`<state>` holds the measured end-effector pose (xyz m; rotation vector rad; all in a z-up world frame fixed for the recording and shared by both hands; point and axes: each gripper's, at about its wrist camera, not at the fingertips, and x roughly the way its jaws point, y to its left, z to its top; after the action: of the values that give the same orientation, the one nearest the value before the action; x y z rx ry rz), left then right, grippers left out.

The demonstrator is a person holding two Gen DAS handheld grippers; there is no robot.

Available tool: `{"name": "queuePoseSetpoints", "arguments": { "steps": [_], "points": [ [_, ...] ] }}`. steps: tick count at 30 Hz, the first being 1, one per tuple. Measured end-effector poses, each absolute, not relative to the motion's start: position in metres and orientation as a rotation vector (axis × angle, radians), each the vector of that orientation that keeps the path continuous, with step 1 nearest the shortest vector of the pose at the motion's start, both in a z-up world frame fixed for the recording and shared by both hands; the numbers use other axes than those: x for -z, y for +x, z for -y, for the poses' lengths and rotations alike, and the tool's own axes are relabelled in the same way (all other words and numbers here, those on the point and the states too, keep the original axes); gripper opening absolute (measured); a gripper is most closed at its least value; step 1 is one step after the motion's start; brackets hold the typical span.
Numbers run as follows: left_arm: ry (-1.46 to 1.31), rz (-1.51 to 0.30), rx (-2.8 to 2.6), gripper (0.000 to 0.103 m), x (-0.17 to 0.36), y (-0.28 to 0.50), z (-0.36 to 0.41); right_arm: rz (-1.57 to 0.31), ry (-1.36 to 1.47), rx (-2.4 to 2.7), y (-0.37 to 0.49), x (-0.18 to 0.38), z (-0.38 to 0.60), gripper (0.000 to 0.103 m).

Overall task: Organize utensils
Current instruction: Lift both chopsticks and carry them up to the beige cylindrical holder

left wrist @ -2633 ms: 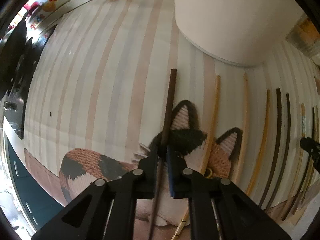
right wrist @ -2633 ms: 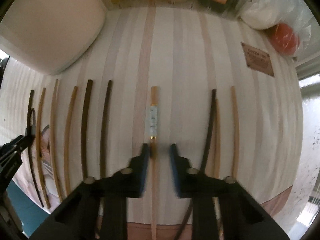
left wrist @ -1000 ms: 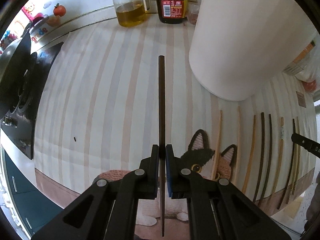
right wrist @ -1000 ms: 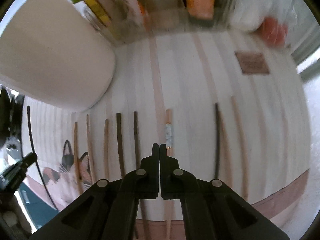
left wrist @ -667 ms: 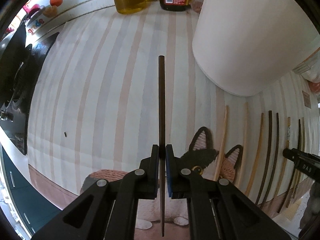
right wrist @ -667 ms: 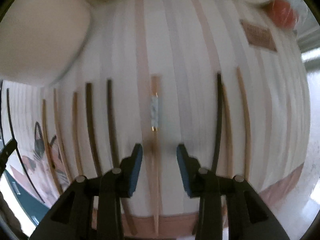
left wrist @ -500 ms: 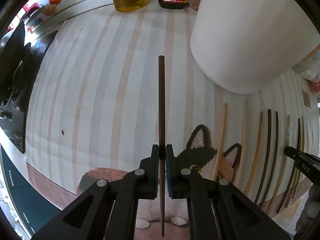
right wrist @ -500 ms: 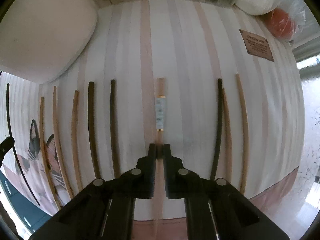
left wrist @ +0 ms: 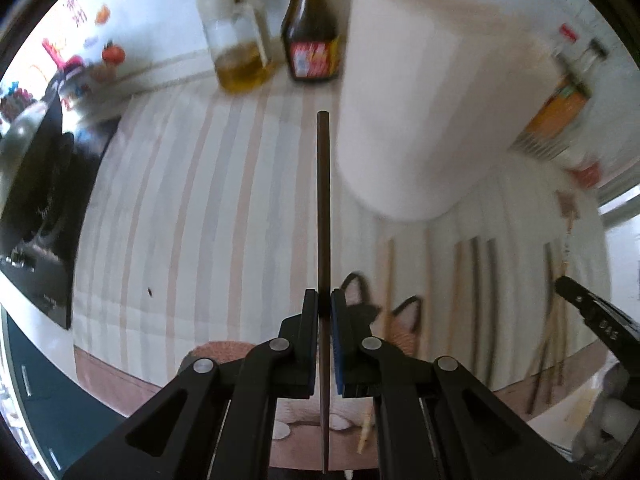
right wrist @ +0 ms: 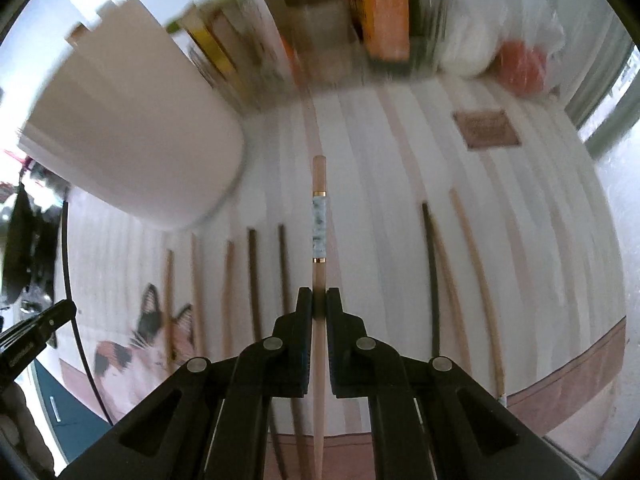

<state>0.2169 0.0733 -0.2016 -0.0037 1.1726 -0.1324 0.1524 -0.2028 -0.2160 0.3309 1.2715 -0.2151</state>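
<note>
A: Left wrist view first: the left gripper [left wrist: 325,300] is clamped on a dark chopstick [left wrist: 323,200], held clear of the striped mat [left wrist: 180,220].

B: And the right gripper [right wrist: 319,300]?

A: Pinched tight on a pale chopstick with a patterned band [right wrist: 319,232], above the row of chopsticks [right wrist: 256,280] lying on the mat.

B: So each has one picked up?

A: Seemingly. Next, likely carry both over the white container [left wrist: 420,120] just beyond, tip them upright, and release.
</note>
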Motion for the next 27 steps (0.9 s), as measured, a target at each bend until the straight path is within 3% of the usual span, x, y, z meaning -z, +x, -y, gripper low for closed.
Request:
{"name": "queuePoseSetpoints", "arguments": {
  "steps": [5, 13, 27],
  "points": [
    [-0.053, -1.061, 0.176, 0.004, 0.148, 0.212, -0.07, -1.146, 0.35, 0.201, 0.164, 0.192, 0.208, 0.007],
    [-0.123, -0.875, 0.213, 0.004, 0.061, 0.225, -0.079, -0.915, 0.338, 0.135, 0.188, 0.098, 0.189, 0.007],
    [-0.168, -0.762, 0.163, 0.004, 0.009, 0.312, -0.078, -0.69, 0.281, 0.061, 0.304, 0.027, 0.152, 0.007]
  ]
}}
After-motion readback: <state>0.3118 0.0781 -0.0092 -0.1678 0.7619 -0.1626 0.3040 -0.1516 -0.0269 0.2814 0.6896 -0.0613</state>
